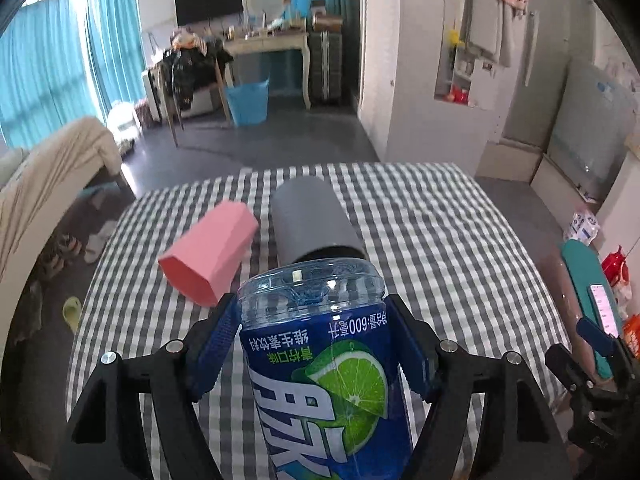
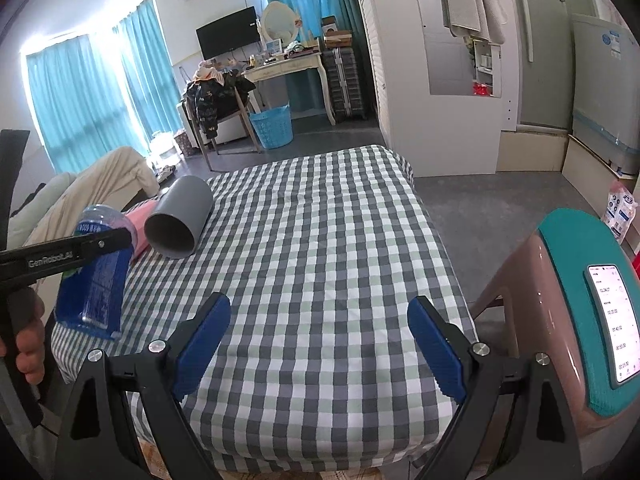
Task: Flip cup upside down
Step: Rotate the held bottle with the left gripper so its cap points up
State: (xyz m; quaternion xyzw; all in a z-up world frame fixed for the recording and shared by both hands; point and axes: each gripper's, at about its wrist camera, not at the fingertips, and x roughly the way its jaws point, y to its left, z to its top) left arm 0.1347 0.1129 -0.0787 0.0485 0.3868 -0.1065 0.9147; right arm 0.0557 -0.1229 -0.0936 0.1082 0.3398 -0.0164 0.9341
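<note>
My left gripper (image 1: pixel 312 308) is shut on a blue clear plastic cup (image 1: pixel 320 380) with a lime label. Its print reads upside down and its closed base points away from the camera. In the right wrist view the same blue cup (image 2: pixel 96 280) hangs tilted, base uppermost, over the near left part of the checked table (image 2: pixel 320 220), held by the left gripper (image 2: pixel 106 242). A pink cup (image 1: pixel 208 256) and a grey cup (image 1: pixel 316 220) lie on their sides just beyond it. My right gripper (image 2: pixel 319 308) is open over the table's near edge, holding nothing.
A stool with a teal cushion (image 2: pixel 576 280) and a phone (image 2: pixel 612 320) stands right of the table. A person's hand (image 2: pixel 28 344) grips the left tool. A sofa (image 1: pixel 40 184) is at the left, and a blue basket (image 1: pixel 248 102) stands on the floor beyond.
</note>
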